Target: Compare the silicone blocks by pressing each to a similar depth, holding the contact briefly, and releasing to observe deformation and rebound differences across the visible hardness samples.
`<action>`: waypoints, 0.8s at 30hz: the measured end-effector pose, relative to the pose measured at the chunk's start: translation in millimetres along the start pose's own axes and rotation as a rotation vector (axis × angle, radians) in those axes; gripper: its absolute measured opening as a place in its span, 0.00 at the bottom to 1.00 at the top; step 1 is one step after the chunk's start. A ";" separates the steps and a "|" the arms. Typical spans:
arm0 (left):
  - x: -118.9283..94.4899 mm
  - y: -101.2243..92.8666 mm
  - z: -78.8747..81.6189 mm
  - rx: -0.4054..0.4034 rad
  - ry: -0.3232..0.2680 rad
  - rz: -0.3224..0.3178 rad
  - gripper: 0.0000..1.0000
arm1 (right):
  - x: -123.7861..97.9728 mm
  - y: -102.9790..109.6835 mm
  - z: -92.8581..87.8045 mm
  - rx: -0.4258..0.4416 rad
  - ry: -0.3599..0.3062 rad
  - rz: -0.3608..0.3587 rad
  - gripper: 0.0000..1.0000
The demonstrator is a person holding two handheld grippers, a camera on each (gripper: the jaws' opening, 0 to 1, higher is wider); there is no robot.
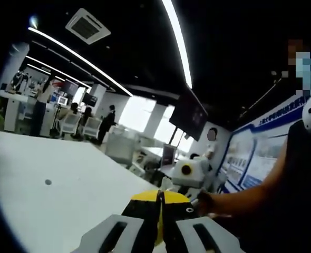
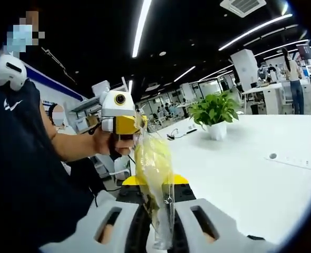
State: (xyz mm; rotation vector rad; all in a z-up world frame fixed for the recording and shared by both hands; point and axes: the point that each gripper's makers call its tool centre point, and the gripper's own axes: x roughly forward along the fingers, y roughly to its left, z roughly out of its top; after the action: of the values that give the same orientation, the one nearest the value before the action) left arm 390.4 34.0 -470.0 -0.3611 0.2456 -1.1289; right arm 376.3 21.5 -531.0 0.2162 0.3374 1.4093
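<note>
A clear plastic bag (image 2: 154, 163) with yellowish contents rises from between the yellow-tipped jaws of my right gripper (image 2: 156, 185), which is shut on it. The bag's top reaches the front of my left gripper (image 2: 127, 126), held in a hand (image 2: 109, 143) just beyond. In the left gripper view my left gripper (image 1: 161, 203) has its jaws pressed together with a thin pale strip pinched between them. My right gripper (image 1: 188, 179) sits close ahead to the right, held by a hand (image 1: 205, 203). I see no silicone blocks.
A large white table (image 2: 250, 184) lies under both grippers, with a small round hole (image 1: 48, 182) in its top. A potted plant (image 2: 216, 113) stands at its far side. The person's dark sleeve (image 2: 23, 174) is close on the left. Desks and people stand in the background.
</note>
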 end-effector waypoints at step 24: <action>-3.2 3.7 -1.3 -0.004 0.024 0.029 0.00 | 4.5 0.7 -3.4 0.040 0.002 0.007 0.04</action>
State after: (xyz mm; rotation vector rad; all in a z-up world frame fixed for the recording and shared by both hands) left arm 391.7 38.1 -472.6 -0.3466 0.2738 -1.1050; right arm 375.0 25.8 -534.4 0.2489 0.3670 1.4110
